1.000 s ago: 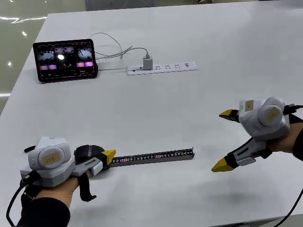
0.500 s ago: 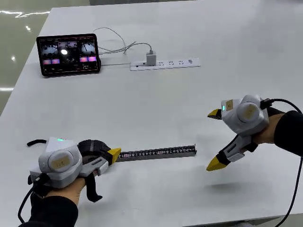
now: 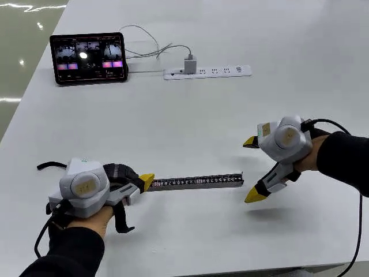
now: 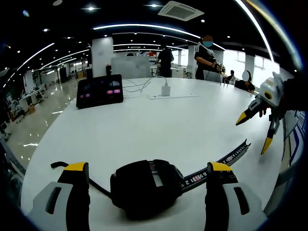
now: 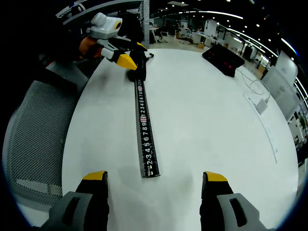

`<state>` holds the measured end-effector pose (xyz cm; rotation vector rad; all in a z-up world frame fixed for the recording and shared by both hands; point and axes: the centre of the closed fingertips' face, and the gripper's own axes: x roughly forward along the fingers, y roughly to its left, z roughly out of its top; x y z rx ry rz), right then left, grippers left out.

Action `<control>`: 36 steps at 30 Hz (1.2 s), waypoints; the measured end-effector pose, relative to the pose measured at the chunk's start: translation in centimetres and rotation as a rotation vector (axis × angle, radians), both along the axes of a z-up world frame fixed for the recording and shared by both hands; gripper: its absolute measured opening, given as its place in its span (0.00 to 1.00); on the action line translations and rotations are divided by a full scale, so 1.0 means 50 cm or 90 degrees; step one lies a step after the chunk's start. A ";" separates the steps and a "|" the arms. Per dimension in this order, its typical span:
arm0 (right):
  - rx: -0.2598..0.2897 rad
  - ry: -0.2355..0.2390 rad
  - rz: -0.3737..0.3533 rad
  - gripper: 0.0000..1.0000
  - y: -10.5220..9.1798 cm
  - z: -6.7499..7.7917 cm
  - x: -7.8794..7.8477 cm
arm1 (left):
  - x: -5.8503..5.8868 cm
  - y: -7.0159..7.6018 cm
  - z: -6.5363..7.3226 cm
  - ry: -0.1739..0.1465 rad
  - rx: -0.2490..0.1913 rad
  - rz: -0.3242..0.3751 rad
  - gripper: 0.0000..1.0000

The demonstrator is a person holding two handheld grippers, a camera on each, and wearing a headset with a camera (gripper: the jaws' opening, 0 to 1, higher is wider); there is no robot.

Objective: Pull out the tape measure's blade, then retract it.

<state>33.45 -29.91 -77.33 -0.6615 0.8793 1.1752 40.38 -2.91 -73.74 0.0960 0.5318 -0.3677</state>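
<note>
The black tape measure case point(image 3: 118, 173) lies on the white table point(image 3: 190, 127) at the front left, its blade point(image 3: 196, 181) drawn out flat to the right. My left gripper point(image 3: 125, 181) is open with the case point(image 4: 144, 185) between its jaws and a gap on each side. In the left gripper view point(image 4: 148, 166) the blade point(image 4: 231, 155) runs off to the right. My right gripper point(image 3: 252, 168) hovers open just right of the blade's end. From its own camera point(image 5: 154, 176) the blade point(image 5: 143, 125) ends between the two yellow tips.
A lit tablet point(image 3: 89, 57) stands at the far left of the table. A white power strip point(image 3: 207, 72) with a plugged-in charger and cables lies beside it. The case's black strap point(image 3: 121, 219) trails toward the front edge. A mesh chair point(image 5: 33, 144) stands beside the table.
My right gripper has moved left and slightly down, closing in on the blade's end. The left gripper stays at the case, and the blade's length looks unchanged. The head camera has shifted.
</note>
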 end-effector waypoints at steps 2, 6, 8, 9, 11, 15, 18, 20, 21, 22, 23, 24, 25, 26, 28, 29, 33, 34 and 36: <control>-0.006 0.005 0.010 0.66 -0.004 -0.003 -0.004 | -0.001 0.002 -0.004 0.003 -0.003 0.003 0.99; -0.016 0.013 0.028 0.49 -0.009 -0.008 -0.009 | -0.002 0.002 -0.006 -0.002 -0.001 -0.003 0.96; -0.020 0.013 0.032 0.46 -0.008 -0.009 -0.011 | -0.003 0.001 -0.008 -0.002 0.003 -0.004 0.94; -0.020 0.014 0.035 0.43 -0.007 -0.009 -0.012 | -0.002 0.001 -0.008 -0.002 0.004 -0.004 0.94; -0.021 0.013 0.035 0.39 -0.007 -0.012 -0.011 | -0.001 0.000 -0.006 -0.006 0.004 -0.007 0.94; -0.021 0.014 0.038 0.32 -0.004 -0.014 -0.008 | -0.001 -0.002 -0.006 -0.006 0.004 -0.009 0.95; -0.024 0.016 0.044 0.27 -0.001 -0.017 -0.008 | -0.002 -0.003 -0.007 -0.003 0.004 -0.010 0.95; -0.027 0.019 0.048 0.23 0.003 -0.019 -0.009 | -0.003 -0.004 -0.010 -0.001 0.004 -0.011 0.95; -0.030 0.020 0.052 0.23 0.003 -0.023 -0.010 | -0.004 -0.004 -0.011 0.001 0.003 -0.011 0.95; -0.032 0.022 0.051 0.23 0.003 -0.026 -0.009 | -0.004 -0.005 -0.013 0.003 0.001 -0.011 0.95; -0.034 0.025 0.049 0.24 0.004 -0.027 -0.010 | -0.005 -0.006 -0.014 0.004 0.000 -0.012 0.95; -0.036 0.023 0.052 0.22 0.004 -0.028 -0.010 | -0.005 -0.006 -0.014 0.005 0.002 -0.011 0.94; -0.037 0.023 0.052 0.22 0.004 -0.029 -0.009 | -0.005 -0.006 -0.014 0.005 0.002 -0.011 0.94; -0.038 0.025 0.050 0.22 0.004 -0.030 -0.007 | -0.005 -0.006 -0.015 0.006 0.000 -0.011 0.94; -0.039 0.024 0.050 0.20 0.005 -0.034 -0.004 | -0.006 -0.006 -0.016 0.009 0.000 -0.009 0.93; -0.040 0.026 0.050 0.20 0.007 -0.035 -0.004 | -0.006 -0.006 -0.017 0.009 0.000 -0.008 0.93; -0.046 0.029 0.055 0.16 0.014 -0.038 -0.006 | -0.005 -0.004 -0.018 0.013 -0.005 -0.001 0.91; -0.051 0.029 0.059 0.15 0.015 -0.040 -0.007 | -0.004 -0.004 -0.018 0.013 -0.006 0.001 0.90; -0.051 0.027 0.056 0.13 0.014 -0.040 -0.003 | -0.003 -0.003 -0.019 0.013 -0.007 0.003 0.90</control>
